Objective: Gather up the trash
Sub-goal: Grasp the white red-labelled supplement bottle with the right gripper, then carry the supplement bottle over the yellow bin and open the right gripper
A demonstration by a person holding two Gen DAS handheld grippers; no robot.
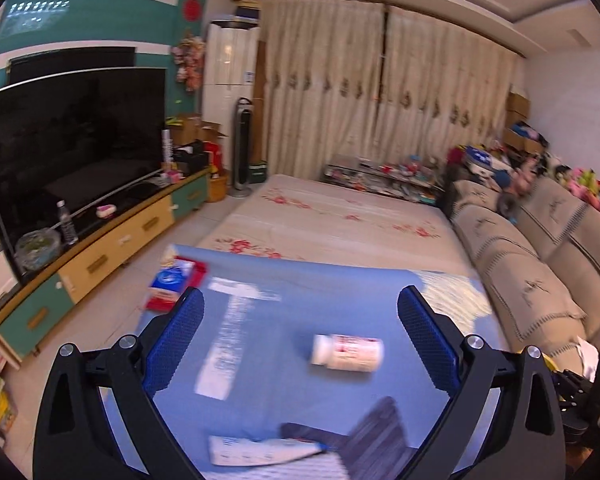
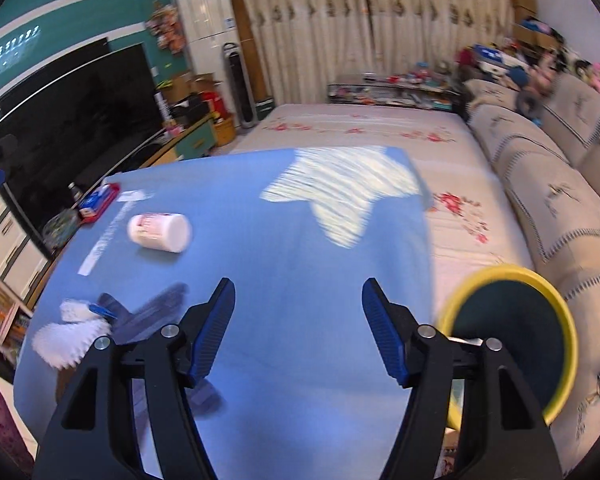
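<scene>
Right wrist: both tools spread, empty; left tool [image 1: 300, 312], right tool [image 2: 299, 304]. Bottle [image 2: 159, 232], wrapper [image 2: 66, 334] uncollected on surface [image 2: 300, 248]; bin [image 2: 512, 340] contents unclear.

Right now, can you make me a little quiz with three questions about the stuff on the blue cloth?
1. True or false: the white plastic bottle with the red label is standing upright on the blue cloth.
2. What colour is the rim of the round bin seen in the right wrist view? A) red B) yellow C) white
3. Fill in: both the left gripper and the right gripper are ____ and hold nothing.

Key:
1. False, it lies on its side.
2. B
3. open
</scene>
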